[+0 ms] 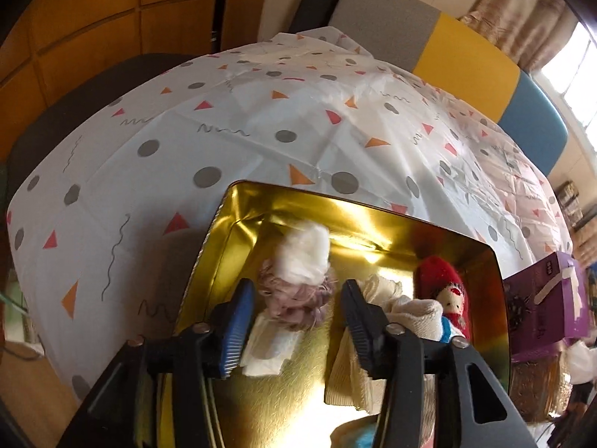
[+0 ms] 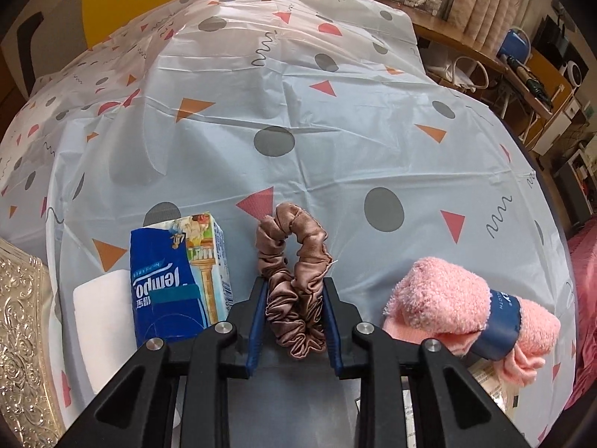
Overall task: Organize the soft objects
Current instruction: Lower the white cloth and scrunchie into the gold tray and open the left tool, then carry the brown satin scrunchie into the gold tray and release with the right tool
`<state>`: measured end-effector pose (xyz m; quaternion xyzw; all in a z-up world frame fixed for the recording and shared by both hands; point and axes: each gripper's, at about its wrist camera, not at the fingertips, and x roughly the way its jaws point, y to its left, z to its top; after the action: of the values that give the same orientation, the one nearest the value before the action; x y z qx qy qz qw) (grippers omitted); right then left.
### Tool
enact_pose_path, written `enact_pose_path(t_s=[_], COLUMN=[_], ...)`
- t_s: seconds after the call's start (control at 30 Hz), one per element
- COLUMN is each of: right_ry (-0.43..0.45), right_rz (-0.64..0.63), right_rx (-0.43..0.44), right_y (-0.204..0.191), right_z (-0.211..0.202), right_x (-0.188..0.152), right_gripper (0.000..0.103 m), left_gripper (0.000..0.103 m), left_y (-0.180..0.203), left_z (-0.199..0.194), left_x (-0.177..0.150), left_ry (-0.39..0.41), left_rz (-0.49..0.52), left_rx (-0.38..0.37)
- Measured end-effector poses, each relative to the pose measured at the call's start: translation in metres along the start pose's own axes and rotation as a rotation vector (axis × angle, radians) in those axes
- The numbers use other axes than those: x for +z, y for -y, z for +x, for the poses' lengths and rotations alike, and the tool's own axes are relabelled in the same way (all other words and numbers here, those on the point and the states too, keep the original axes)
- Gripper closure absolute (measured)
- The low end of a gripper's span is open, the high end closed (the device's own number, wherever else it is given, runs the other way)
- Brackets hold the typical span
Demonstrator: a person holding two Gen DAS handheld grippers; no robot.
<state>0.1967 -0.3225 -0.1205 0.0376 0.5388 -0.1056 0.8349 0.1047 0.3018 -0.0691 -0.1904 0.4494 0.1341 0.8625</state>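
Over the patterned tablecloth (image 2: pixel 335 112) we clamp our right gripper (image 2: pixel 294 321) on a brown scrunchie (image 2: pixel 294 280), while our left gripper (image 1: pixel 298 321) hangs spread above the gold tin (image 1: pixel 373 224).

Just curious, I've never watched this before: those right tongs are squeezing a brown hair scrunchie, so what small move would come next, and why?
Probably carry the scrunchie left toward the gold tin. The right tongs already grip it, and the tin holds other soft things, such as a doll.

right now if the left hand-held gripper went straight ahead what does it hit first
Most likely the mauve scrunchie lying in the gold tin, directly between the open left hand-held gripper fingers; the white fluffy piece sits just beyond. Depth is hard to judge.
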Motion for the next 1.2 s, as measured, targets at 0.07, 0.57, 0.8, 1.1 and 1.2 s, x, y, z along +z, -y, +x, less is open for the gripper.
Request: enact_pose_path(t_s=[0.07, 0.57, 0.8, 1.1, 1.2], right_ry=[0.009, 0.017, 0.06, 0.23, 0.314], right_rz=[-0.006, 0.069, 0.114, 0.029, -0.053], right_rx=[-0.017, -0.046, 0.014, 0.089, 0.146], right_y=[-0.003, -0.007, -0.007, -0.039, -0.069], right_z=[-0.001, -0.009, -0.028, -0.103, -0.142], right_x=[-0.003, -0.003, 0.008, 0.054, 0.067], right_gripper=[0.077, 0.084, 0.085, 0.085, 0.086], left_gripper=[0.037, 0.027, 0.026, 0.026, 0.026], left_y=[0.005, 0.036, 0.05, 0.068, 0.069], left_z=[-0.009, -0.091, -0.106, -0.107, -0.107], left_x=[-0.003, -0.056, -0.079, -0.095, -0.098], left_ry=[0.03, 0.171, 0.177, 0.171, 0.168], left_rz=[0.017, 0.183, 0.236, 0.294, 0.3], left_rx=[-0.016, -0.007, -0.011, -0.018, -0.022])
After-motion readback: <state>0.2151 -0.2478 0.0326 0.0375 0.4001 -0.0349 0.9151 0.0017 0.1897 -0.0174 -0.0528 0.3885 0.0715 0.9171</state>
